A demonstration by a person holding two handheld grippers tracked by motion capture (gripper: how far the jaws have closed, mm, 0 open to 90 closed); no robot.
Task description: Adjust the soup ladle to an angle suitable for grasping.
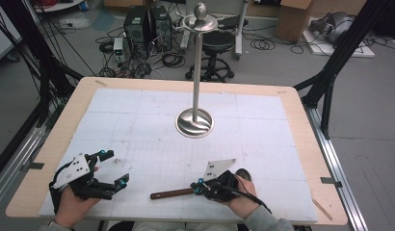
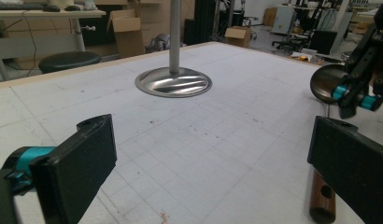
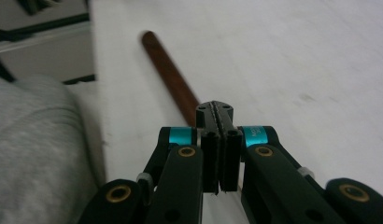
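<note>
At the table's near edge the right gripper (image 1: 201, 187) was clenched on a wooden-handled ladle (image 1: 171, 194) lying flat, while the left gripper (image 1: 113, 168) rested released at near left, well short of the steel stand (image 1: 195, 122).

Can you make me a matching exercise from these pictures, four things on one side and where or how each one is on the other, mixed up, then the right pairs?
Things:
1. left tool
2. right tool
3. metal stand
4. wooden handle

Places or states:
A. upright near the middle of the table, round base on the white mat
B. jaws wide apart, nothing between them
C. lying flat near the front edge, pointing left
D. jaws pressed together, at the end of the brown rod

Pairs: 1-B, 2-D, 3-A, 4-C
</note>
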